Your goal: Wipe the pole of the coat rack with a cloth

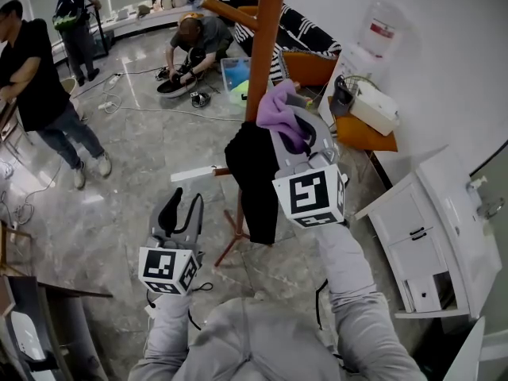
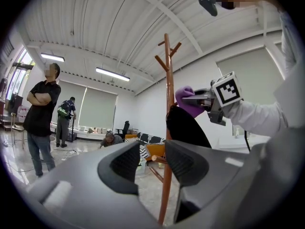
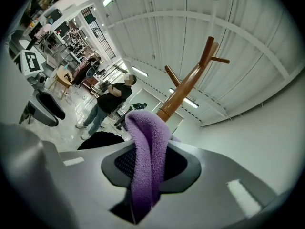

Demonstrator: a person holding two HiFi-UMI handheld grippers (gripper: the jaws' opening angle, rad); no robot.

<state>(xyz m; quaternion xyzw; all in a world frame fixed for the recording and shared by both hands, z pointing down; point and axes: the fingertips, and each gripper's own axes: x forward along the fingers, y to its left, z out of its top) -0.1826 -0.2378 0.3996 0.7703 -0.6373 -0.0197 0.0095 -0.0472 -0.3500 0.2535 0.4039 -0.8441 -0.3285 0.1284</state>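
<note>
Right hand-held gripper [image 3: 147,163] pinches purple cloth [image 3: 148,137] at wooden pole [image 1: 266,38]; left hand-held gripper [image 2: 152,161] gapes above glossy floor [image 1: 143,153].

Purple cloth [image 1: 282,113] just beside upright brown wooden pole [image 1: 266,46]

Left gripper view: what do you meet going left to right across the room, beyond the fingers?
Person with folded arms → person with backpack → crouching person → pole → cloth → marker cube.
</note>
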